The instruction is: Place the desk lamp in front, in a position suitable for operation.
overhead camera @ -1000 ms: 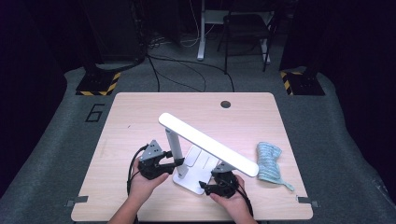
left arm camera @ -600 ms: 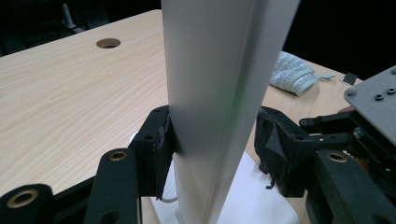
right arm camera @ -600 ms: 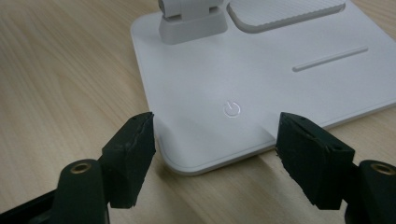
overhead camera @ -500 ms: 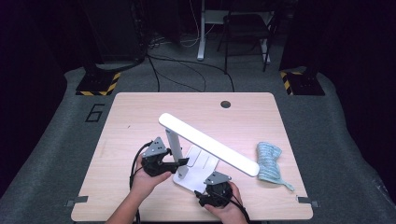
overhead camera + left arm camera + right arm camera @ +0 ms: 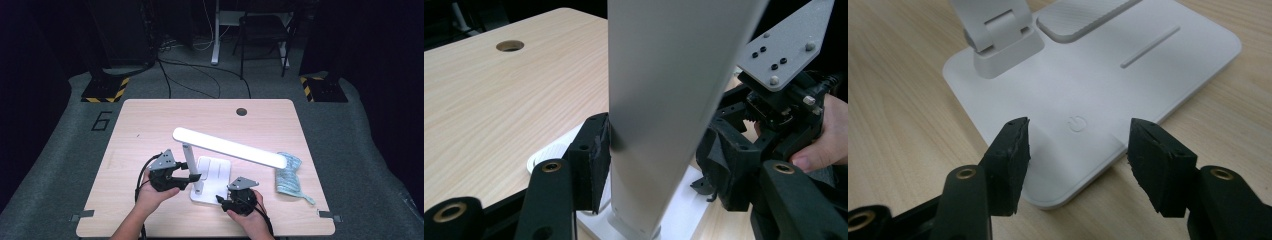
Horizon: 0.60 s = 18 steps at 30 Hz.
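Beside the lamp (image 5: 215, 172), a cloth (image 5: 288, 173) lies apart.

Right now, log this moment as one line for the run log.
left gripper: shut on lamp post | right gripper: open, over lamp base by power button | cloth: on table, untouched

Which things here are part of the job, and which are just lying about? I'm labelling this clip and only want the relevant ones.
In the job:
- white desk lamp, its post between the jaws of the left hand-held gripper
- lamp base with its power button, which the open right hand-held gripper points at

Lying about:
- blue cloth by the lamp head
- table's cable hole
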Motion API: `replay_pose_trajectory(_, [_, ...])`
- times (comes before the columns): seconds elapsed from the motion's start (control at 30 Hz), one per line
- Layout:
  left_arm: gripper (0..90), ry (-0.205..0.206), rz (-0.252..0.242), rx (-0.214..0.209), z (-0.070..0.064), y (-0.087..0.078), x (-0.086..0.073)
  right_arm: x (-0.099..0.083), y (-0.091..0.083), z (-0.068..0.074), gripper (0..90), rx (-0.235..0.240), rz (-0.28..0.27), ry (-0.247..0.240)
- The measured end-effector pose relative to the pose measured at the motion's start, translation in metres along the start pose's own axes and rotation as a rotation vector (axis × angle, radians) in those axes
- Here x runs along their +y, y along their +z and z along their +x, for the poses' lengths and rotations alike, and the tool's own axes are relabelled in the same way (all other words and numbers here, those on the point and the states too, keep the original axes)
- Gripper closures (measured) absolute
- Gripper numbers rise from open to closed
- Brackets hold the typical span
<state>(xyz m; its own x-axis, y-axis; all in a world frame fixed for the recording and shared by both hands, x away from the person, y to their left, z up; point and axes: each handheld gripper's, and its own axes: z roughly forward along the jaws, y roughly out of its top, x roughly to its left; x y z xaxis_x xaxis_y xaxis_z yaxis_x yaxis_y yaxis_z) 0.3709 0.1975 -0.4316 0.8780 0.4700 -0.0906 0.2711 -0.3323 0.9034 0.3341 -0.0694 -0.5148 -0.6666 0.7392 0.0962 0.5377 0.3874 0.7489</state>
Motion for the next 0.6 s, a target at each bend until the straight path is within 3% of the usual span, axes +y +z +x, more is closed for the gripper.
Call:
replay_pose_trajectory(0.17, [44.0,0.043,0.009,-0.005,-0.002,0.011,0.005,-0.001,0.000,0.000,39.0,0.009,-0.002,-0.002])
replay_pose_trajectory(0.27, [44.7,0.042,0.001,-0.023,-0.003,0.008,0.003,-0.001,0.000,0.004,37.2,0.005,-0.012,-0.046])
replay_pose_trajectory(0.33, [45.7,0.040,-0.003,-0.039,-0.004,0.006,0.002,-0.001,0.000,0.005,37.5,-0.002,-0.011,-0.046])
replay_pose_trajectory(0.37, [45.7,0.043,-0.002,-0.053,-0.006,0.004,0.001,-0.001,0.001,0.005,37.6,-0.003,-0.010,-0.022])
replay_pose_trajectory(0.53, [46.2,0.049,0.000,-0.069,-0.009,0.000,-0.002,-0.001,0.002,-0.003,37.6,-0.005,-0.023,-0.015])
replay_pose_trajectory(0.6, [48.1,0.053,0.004,-0.093,-0.009,-0.003,-0.003,-0.001,0.002,-0.006,37.7,-0.007,-0.021,0.014])
